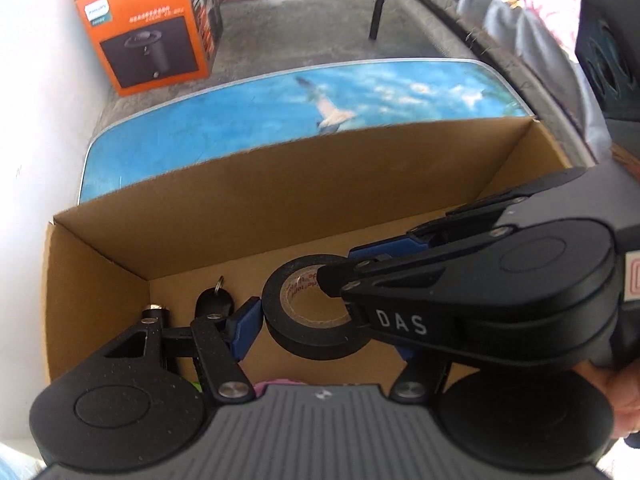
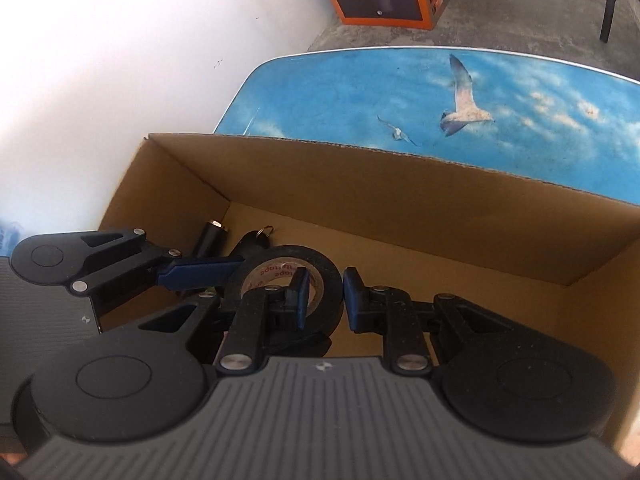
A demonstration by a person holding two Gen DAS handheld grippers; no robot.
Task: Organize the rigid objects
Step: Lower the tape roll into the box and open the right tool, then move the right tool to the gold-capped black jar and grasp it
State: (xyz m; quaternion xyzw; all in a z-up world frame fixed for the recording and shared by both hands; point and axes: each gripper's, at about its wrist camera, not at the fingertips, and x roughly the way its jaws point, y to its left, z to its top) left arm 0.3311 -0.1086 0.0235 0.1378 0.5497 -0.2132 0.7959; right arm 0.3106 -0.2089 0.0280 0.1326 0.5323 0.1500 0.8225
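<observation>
Tape, a black roll of electrical tape, is hanging over the open cardboard box, pinched through its ring wall by the right gripper, one blue pad inside the cardboard core and the other outside. The left gripper is standing with jaws spread about halfway around the roll, its left blue pad just beside the roll's rim; contact cannot be told. On the box floor are lying a black key fob and a small black cylinder. The box is sitting on a blue seagull-print table.
</observation>
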